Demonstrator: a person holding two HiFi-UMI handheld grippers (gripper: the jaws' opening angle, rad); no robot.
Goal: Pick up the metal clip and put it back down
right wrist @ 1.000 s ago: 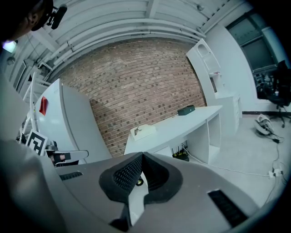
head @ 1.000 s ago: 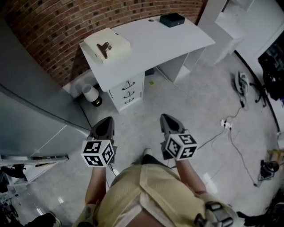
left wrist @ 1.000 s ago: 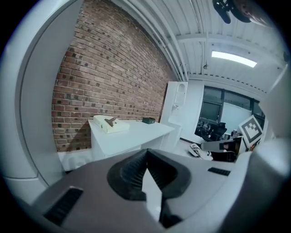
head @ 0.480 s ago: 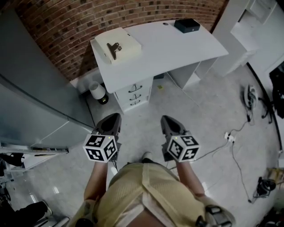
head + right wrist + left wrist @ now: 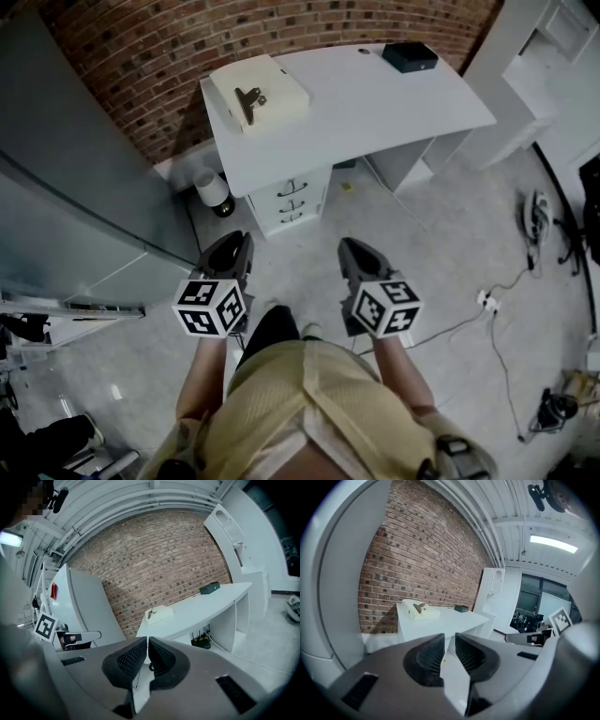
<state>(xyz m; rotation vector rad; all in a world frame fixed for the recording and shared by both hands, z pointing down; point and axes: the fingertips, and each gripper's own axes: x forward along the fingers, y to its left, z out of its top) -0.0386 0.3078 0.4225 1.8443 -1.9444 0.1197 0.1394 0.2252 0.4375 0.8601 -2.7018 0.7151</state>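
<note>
Metal clip (image 5: 250, 99) lay on top of a cream box (image 5: 281, 86) at the left end of the white desk (image 5: 375, 108), close to the brick wall (image 5: 141, 56), well apart from both grippers and untouched. That raised perch probably suited the task: the clip's handles stood clear of the desk top, where a pair of jaws could close on them. The left gripper (image 5: 230, 251) and right gripper (image 5: 359, 255) were held side by side in front of the person's body, over the floor and short of the desk. Both were aimed forward and a little downward toward it, which looked like a carrying posture for an approach, not a reach. The left gripper's jaws stood a narrow gap apart with nothing between them; the right gripper's jaws were pressed together, also empty. Either would have needed to open wider before taking the clip. A black box (image 5: 410, 56) sat at the desk's far right end, out of the way, and drawers (image 5: 289, 199) hung below the clip's end.
</note>
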